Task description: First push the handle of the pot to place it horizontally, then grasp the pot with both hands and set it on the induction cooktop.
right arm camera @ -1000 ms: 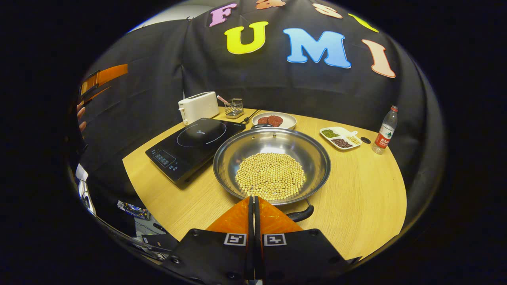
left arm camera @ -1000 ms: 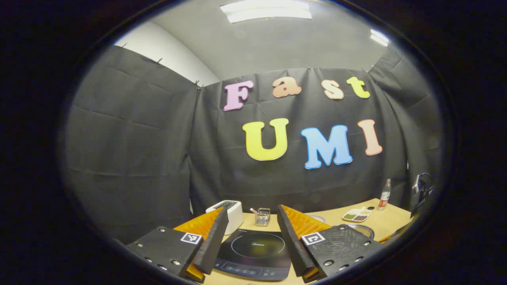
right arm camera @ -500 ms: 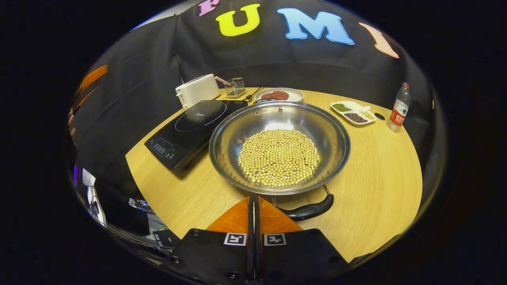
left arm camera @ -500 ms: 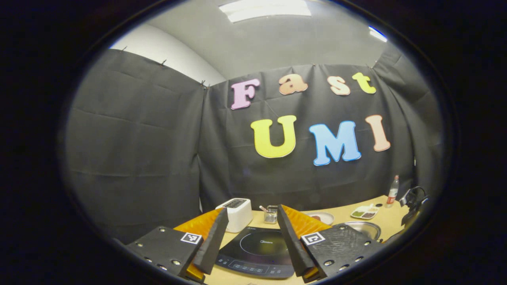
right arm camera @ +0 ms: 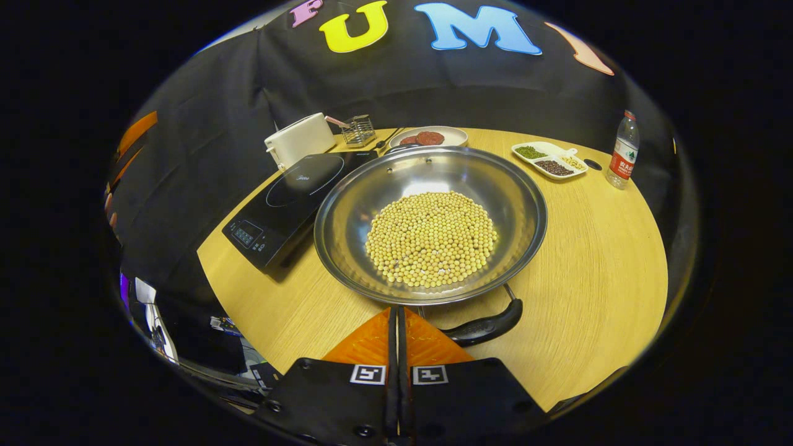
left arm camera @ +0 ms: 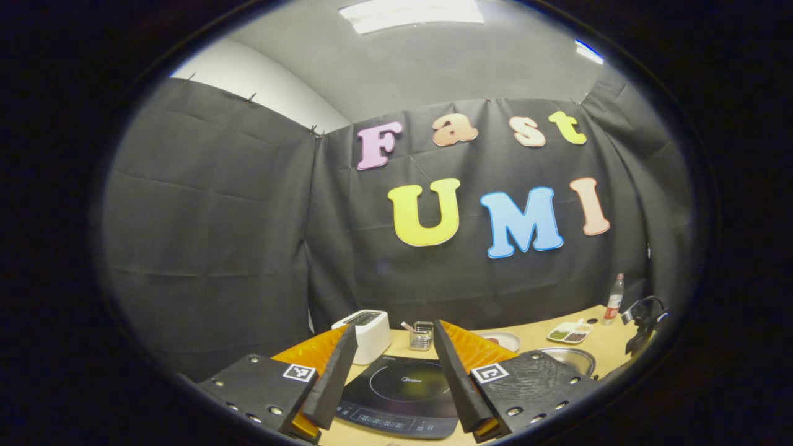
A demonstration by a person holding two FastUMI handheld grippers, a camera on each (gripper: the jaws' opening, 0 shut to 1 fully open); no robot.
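- Pot (right arm camera: 526, 204): shiny steel, shallow, filled with beans (right arm camera: 432, 238); black handle (right arm camera: 486, 326) seen at near rim.
- Right tongs (right arm camera: 396, 313) pressed together, empty; left tongs (left arm camera: 393, 353) spread wide.

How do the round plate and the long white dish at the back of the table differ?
The round plate is undivided and holds dark red patties; the long white dish is split into compartments, with green, dark and pale bits in them. The plate sits behind the pot, the dish nearer the bottle. Both rest flat on the wooden table.

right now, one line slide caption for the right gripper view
Right gripper, fingers shut, at the handle of a bean-filled pot beside the induction cooktop.
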